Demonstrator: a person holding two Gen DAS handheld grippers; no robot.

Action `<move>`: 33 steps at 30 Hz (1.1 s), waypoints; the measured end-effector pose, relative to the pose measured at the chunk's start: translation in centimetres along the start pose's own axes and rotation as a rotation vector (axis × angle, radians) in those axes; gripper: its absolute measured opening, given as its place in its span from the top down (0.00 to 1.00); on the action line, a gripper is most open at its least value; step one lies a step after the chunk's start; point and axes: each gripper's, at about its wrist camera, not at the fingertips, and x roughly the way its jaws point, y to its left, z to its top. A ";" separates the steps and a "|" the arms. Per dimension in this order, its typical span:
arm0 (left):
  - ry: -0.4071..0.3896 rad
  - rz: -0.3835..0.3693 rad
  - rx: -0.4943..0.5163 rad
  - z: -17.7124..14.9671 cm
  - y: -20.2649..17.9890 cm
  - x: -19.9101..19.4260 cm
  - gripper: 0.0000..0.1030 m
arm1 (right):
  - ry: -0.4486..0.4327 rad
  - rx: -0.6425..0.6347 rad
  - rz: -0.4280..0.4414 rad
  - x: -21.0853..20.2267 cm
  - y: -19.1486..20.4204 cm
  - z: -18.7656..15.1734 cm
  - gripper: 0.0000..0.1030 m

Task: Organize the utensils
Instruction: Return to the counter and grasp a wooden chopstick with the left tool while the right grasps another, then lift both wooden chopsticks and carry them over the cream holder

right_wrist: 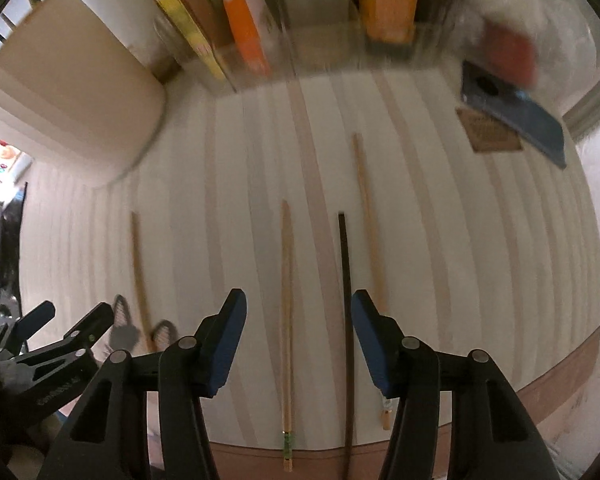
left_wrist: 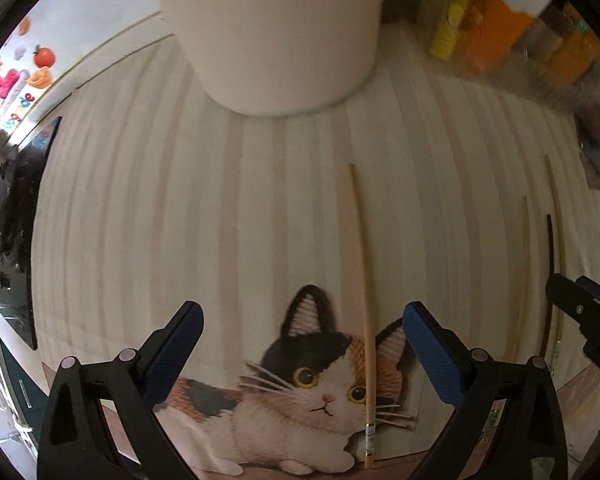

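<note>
My right gripper (right_wrist: 298, 344) hangs wide open and empty over the striped mat (right_wrist: 480, 240), straddling a bamboo chopstick (right_wrist: 286, 320) and a black chopstick (right_wrist: 347, 320), a third bamboo one (right_wrist: 366, 216) just to the right; my left gripper (left_wrist: 302, 354) is equally spread, holding nothing, above a lone chopstick (left_wrist: 364, 280) crossing the cat print (left_wrist: 320, 380). Step in hand, I judge: approach before first pick; the white cup (left_wrist: 276, 40) stands beyond, apparently the holder; next move calls for lowering onto one stick only and closing squarely.

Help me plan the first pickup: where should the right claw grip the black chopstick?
Grip the black chopstick mid-shaft, coming straight down from above. It lies flat, lengthwise between the open right claw fingers, so closing sideways pinches its thin shaft. The bamboo chopstick alongside leaves some clearance.
</note>
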 end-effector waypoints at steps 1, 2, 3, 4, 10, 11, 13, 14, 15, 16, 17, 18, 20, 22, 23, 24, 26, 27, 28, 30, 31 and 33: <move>0.004 -0.004 0.004 0.0 -0.2 0.1 0.02 | 0.007 0.002 -0.004 0.3 0.0 -0.1 0.45; 0.012 -0.003 0.007 -0.1 -0.4 0.4 0.02 | 0.020 0.004 -0.010 0.7 0.0 -0.3 0.45; 0.017 -0.008 0.009 -0.1 -0.6 0.5 0.04 | 0.027 0.004 -0.010 1.0 -0.1 -0.4 0.45; 0.021 -0.016 0.012 -0.1 -0.7 0.8 0.10 | 0.034 0.003 -0.012 1.4 0.0 -0.5 0.45; 0.063 -0.029 0.021 -0.1 -1.6 2.3 0.33 | 0.071 -0.002 -0.032 3.0 0.3 -1.2 0.45; 0.063 -0.035 0.022 -0.1 -1.8 2.4 0.36 | 0.075 -0.002 -0.036 3.2 0.3 -1.3 0.45; 0.052 -0.058 0.018 -0.2 -1.9 2.2 0.45 | 0.085 -0.004 -0.045 3.7 0.4 -1.6 0.45; 0.050 -0.070 0.020 -0.2 -2.0 2.3 0.49 | 0.076 -0.011 -0.061 3.7 0.6 -1.8 0.45; 0.046 -0.082 0.024 -0.5 -2.2 2.3 0.59 | 0.077 -0.015 -0.068 3.8 0.7 -1.8 0.45; 0.042 -0.089 0.032 -0.5 -2.3 2.2 0.69 | 0.075 -0.018 -0.076 3.8 0.8 -1.9 0.45; 0.039 -0.084 0.044 -0.2 -3.1 1.9 0.75 | 0.074 -0.021 -0.081 3.9 0.9 -2.0 0.45; 0.039 -0.084 0.055 -0.2 -3.2 1.8 0.85 | 0.074 -0.024 -0.088 4.1 0.9 -2.0 0.46; 0.042 -0.077 0.059 -0.3 -3.3 1.7 0.93 | 0.069 -0.031 -0.117 4.2 1.5 -2.2 0.54; 0.044 -0.074 0.051 -0.1 -2.3 1.6 0.94 | 0.064 -0.027 -0.127 4.3 1.8 -2.3 0.77; 0.047 -0.069 0.045 0.1 -1.4 1.5 0.94 | 0.078 -0.020 -0.107 4.6 1.9 -2.3 0.80; 0.049 -0.062 0.038 0.1 -0.6 1.5 0.94 | 0.093 -0.008 -0.094 5.0 2.5 -2.4 0.85; 0.052 -0.055 0.023 -0.1 1.0 1.7 0.95 | 0.080 -0.018 -0.116 4.9 3.1 -2.5 0.89; 0.055 -0.051 0.016 -0.2 1.8 1.7 0.95 | 0.079 -0.019 -0.115 4.9 3.3 -2.6 0.91; 0.058 -0.046 0.008 -0.4 2.5 1.8 0.95 | 0.078 -0.020 -0.111 5.0 3.5 -2.6 0.92; 0.064 -0.042 -0.004 -0.7 3.6 1.7 0.95 | 0.080 -0.029 -0.103 5.4 4.5 -2.5 0.92; 0.066 -0.041 -0.009 -0.9 4.0 1.7 0.95 | 0.082 -0.044 -0.095 5.5 5.2 -2.5 0.92; 0.070 -0.042 -0.022 -1.3 4.8 1.6 0.95 | 0.083 -0.080 -0.080 5.5 6.6 -2.7 0.93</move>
